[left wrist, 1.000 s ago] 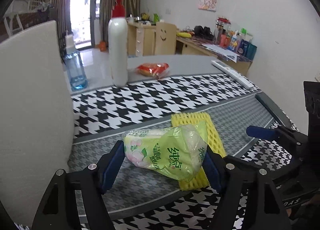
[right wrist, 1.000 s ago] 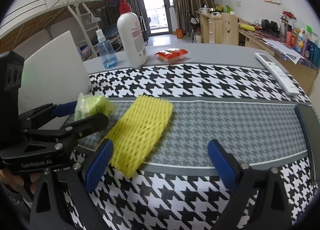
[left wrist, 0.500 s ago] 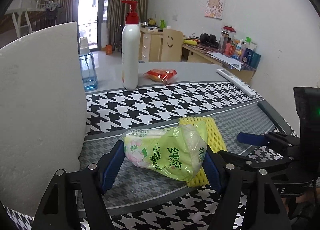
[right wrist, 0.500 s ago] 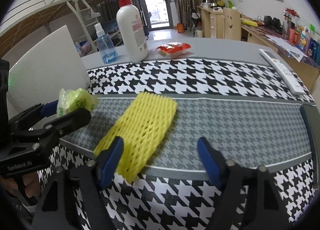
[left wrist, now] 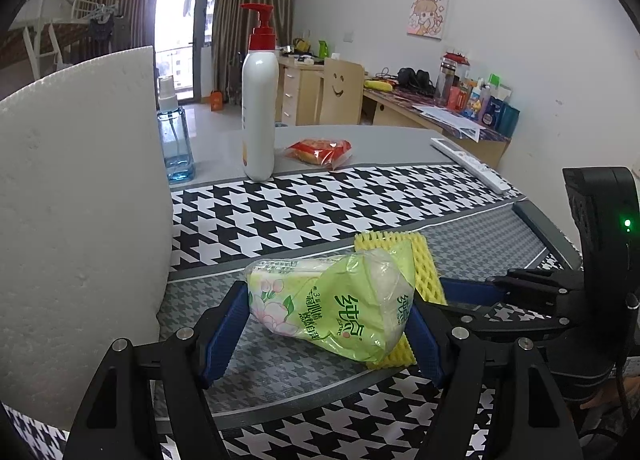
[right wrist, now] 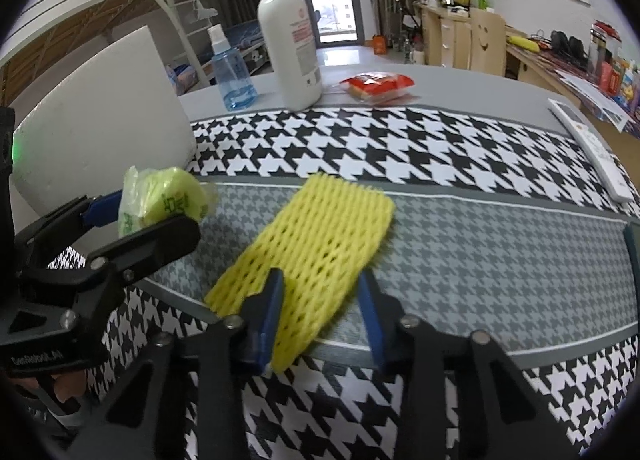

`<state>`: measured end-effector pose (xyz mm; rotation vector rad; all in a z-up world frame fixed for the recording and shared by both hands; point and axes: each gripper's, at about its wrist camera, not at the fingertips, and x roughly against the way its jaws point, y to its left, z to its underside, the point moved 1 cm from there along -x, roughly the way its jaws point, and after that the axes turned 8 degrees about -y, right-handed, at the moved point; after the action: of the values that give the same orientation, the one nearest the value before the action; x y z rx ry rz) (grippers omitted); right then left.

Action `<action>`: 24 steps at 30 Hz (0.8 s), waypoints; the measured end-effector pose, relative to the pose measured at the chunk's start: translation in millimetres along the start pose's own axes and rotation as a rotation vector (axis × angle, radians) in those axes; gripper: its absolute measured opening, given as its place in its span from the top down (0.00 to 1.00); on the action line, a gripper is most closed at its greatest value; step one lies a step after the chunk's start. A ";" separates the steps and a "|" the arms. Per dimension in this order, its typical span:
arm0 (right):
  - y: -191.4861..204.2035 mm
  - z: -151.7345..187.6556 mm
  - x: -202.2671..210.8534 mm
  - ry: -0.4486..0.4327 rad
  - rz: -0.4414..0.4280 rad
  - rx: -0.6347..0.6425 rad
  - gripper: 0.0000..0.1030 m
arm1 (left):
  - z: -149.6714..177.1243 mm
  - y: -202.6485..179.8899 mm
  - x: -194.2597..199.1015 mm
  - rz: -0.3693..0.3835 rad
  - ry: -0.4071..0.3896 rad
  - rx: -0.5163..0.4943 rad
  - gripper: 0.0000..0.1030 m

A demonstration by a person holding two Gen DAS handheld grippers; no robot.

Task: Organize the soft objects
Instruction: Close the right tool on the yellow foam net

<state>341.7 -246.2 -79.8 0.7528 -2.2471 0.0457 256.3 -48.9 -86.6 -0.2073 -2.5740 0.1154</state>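
My left gripper [left wrist: 324, 322] is shut on a green tissue pack [left wrist: 332, 302] and holds it just above the grey houndstooth runner; it also shows at the left of the right wrist view [right wrist: 160, 200]. A yellow foam net [right wrist: 312, 248] lies flat on the runner, partly behind the pack in the left wrist view [left wrist: 424, 260]. My right gripper [right wrist: 322, 308] straddles the near end of the net, its jaws narrowed around it with a gap still showing on the right side.
A big white foam block [left wrist: 76, 212] stands at the left. A white pump bottle [left wrist: 259, 116], a blue spray bottle [left wrist: 174, 140] and a red snack pack [left wrist: 320, 150] stand at the back. A white remote [right wrist: 592, 148] lies at the right edge.
My right gripper has moved forward over the near end of the yellow net and its jaws have closed in a long way. My left gripper still holds the tissue pack, shifted slightly.
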 end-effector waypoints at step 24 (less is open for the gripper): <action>4.9 -1.5 46.2 -0.076 0.054 -0.017 0.90 | -3.2 -3.8 20.6 0.031 -0.032 -0.011 0.28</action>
<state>314.9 -265.0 -46.8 0.6951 -2.3373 0.0239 240.3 -49.0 -72.8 -0.2512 -2.6043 0.1166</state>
